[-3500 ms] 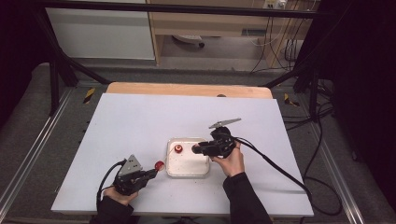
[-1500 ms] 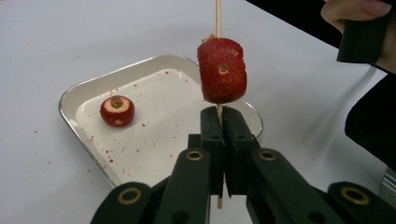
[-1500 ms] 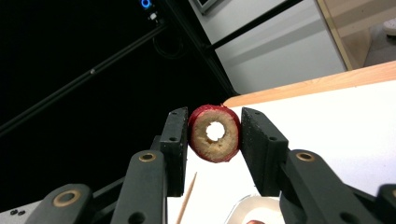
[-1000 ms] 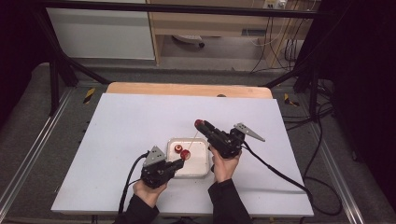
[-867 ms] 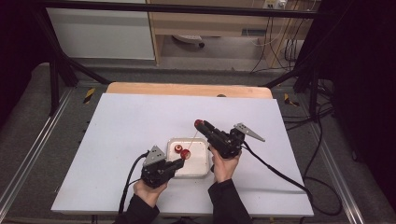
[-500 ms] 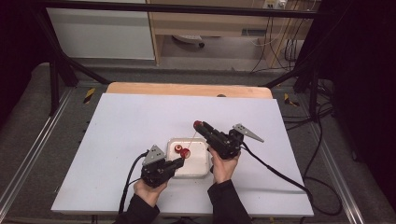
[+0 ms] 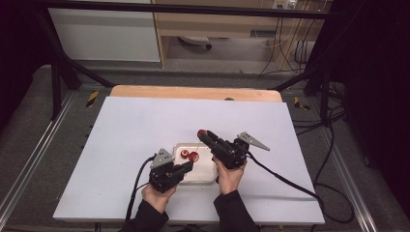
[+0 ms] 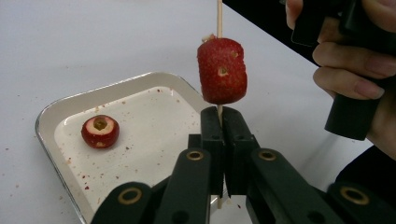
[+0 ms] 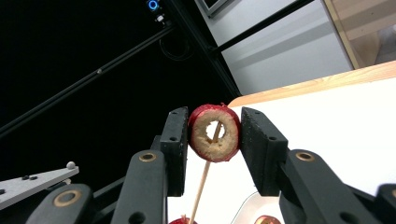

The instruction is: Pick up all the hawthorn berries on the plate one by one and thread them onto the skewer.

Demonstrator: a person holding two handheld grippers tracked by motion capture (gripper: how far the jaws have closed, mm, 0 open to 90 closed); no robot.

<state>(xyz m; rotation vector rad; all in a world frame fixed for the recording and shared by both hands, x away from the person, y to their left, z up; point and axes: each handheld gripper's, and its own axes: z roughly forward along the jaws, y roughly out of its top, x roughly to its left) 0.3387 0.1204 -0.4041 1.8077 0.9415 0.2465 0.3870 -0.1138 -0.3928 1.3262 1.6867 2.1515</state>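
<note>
Item 1, wooden skewer (image 8: 218, 18): upright over the tray. Your left hand-held gripper (image 8: 223, 122) clamps its lower end, jaws pressed together on the stick. The shaft runs up toward 12 o'clock and out of the top of the left gripper view.

Item 2, red fruit piece on the skewer (image 8: 222, 71): threaded on the stick, sitting just above your left jaws, pale seed holes on its side.

Item 3, cored red fruit ring (image 9: 214, 133): your right hand-held gripper (image 9: 214, 140) pinches it between both jaws, cut face toward the camera. The skewer tip shows inside its centre hole in the right gripper view. In the high view this ring sits at the 11 o'clock end of your right hand-held gripper (image 7: 202, 134), raised above the tray.

Item 4, white tray (image 8: 140, 84): lies on the table (image 7: 145, 125), between your two hands.

Item 5, loose cored fruit piece (image 8: 100, 131): rests in the tray at 9 o'clock from your left jaws, hollow side up, well apart from the skewer.
</note>
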